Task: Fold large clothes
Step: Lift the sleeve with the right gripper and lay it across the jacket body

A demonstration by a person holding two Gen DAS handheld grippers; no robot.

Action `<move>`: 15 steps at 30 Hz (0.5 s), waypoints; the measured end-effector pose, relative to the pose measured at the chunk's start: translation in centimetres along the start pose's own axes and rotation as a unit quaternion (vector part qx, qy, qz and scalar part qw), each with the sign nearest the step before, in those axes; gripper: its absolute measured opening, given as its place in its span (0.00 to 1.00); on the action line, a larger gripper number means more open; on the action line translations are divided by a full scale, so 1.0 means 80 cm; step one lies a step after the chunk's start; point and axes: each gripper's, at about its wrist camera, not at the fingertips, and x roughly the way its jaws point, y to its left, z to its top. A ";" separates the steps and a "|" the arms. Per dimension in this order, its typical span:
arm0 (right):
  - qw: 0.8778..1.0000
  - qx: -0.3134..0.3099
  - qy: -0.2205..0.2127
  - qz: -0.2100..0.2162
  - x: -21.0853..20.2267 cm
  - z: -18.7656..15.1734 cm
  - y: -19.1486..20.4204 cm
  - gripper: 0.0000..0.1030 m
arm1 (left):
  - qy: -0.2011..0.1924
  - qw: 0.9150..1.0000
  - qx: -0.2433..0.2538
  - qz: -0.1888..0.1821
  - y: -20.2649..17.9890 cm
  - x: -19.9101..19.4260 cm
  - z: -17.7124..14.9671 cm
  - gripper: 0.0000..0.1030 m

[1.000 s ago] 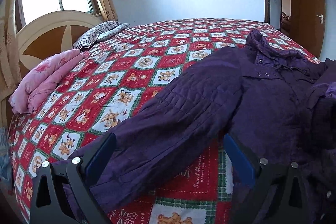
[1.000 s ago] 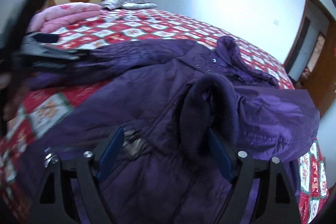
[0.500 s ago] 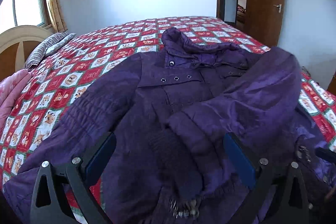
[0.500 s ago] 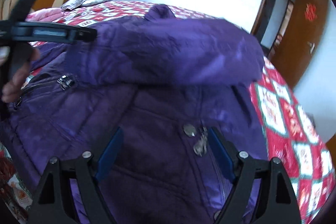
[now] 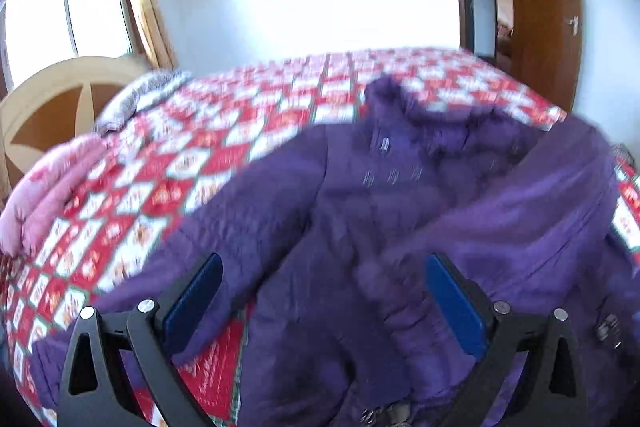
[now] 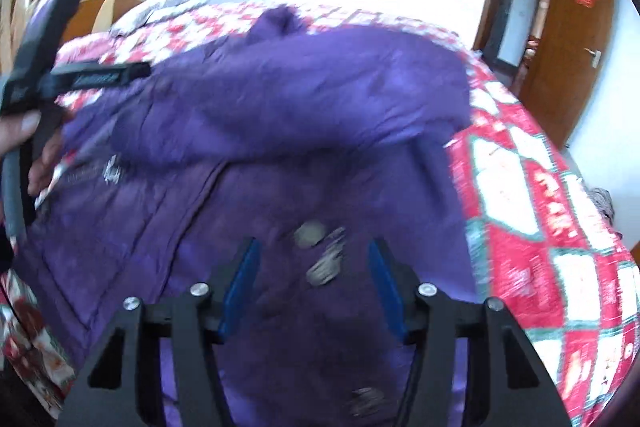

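Note:
A large purple padded coat lies front up on the bed, its collar toward the far side. One sleeve is folded across its chest, and the other sleeve stretches out to the near left. My left gripper hovers over the coat's front, jaws wide open and holding nothing. My right gripper is above the lower front by the zip pull. Its jaws are closing, with fabric lying between the pads, which do not press on it. A hand holds the left gripper's handle at the left of the right wrist view.
The bed has a red and white patchwork cover. A folded pink quilt and a striped pillow lie by the round headboard. A brown door stands at the far right, and the bed's edge falls away on the right.
My left gripper swung from the outstretched sleeve over to the coat's front. My right gripper shifted toward the coat's lower right side, and its jaws have narrowed.

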 end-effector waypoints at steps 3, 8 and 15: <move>0.999 0.039 -0.019 -0.030 -0.008 0.026 -0.043 0.56 | -0.017 1.000 0.006 -0.024 -0.020 -0.008 0.012 0.99; 0.989 0.097 -0.071 -0.085 0.010 0.091 -0.101 0.57 | -0.005 0.999 0.037 -0.023 -0.063 0.030 0.013 0.99; 0.987 0.110 -0.099 -0.061 0.067 0.129 -0.109 0.59 | 0.057 0.998 0.022 0.033 -0.056 0.101 -0.004 0.99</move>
